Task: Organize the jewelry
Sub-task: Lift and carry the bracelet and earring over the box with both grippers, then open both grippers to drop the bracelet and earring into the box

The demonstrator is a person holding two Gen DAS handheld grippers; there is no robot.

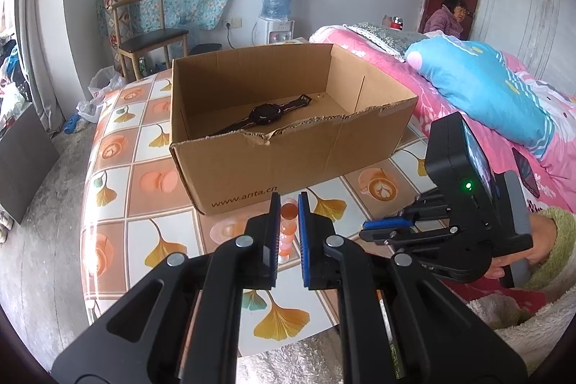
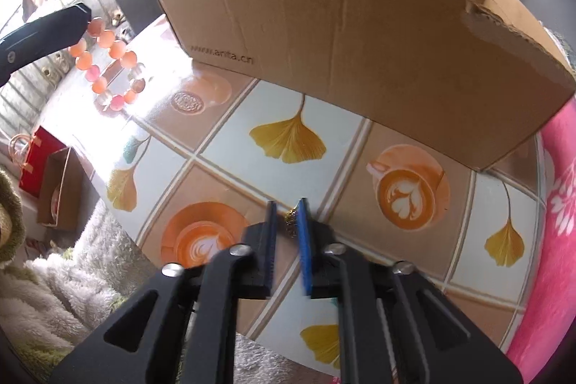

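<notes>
1. A bedroom holds a table (image 1: 118,175) covered with a ginkgo-leaf and coffee-cup patterned cloth, set just beside a bed with a pink quilt (image 1: 468,117); a wooden chair (image 1: 144,31) and a water dispenser (image 1: 276,13) stand by the far wall.
2. An open cardboard box (image 1: 288,164) printed "www.anta.cn" sits on the table, its near rim torn.
3. A black wristwatch (image 1: 268,116) lies flat on the box floor.
4. The left gripper (image 1: 288,229) is low over the table just in front of the box, its jaws narrowed around a bracelet of orange and pink beads (image 1: 288,229); the beads sit between the pads, and in the right wrist view the bracelet (image 2: 108,63) hangs as a loop from that gripper's tip.
5. The right gripper (image 2: 288,222) is near the table beside the box, its jaws close together with a small gold-coloured piece of jewelry (image 2: 289,216) between them; what kind of piece it is cannot be told.
</notes>
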